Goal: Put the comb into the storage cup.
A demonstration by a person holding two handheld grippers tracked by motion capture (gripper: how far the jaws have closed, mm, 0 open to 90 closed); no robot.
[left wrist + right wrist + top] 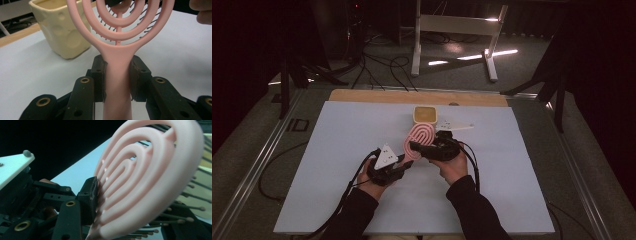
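Both grippers (117,75) clamp pink brush (117,45).

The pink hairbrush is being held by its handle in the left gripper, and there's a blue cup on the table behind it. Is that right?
Almost. The cup isn't blue; it's cream yellow, as the left gripper view shows. The rest holds: the left gripper clamps the handle of the pink hairbrush, and the cup stands on the table behind it.

The right tongs (140,220) clamp the pink hairbrush's (150,177) ringed head (bristles facing right) — pale table (82,172) behind.
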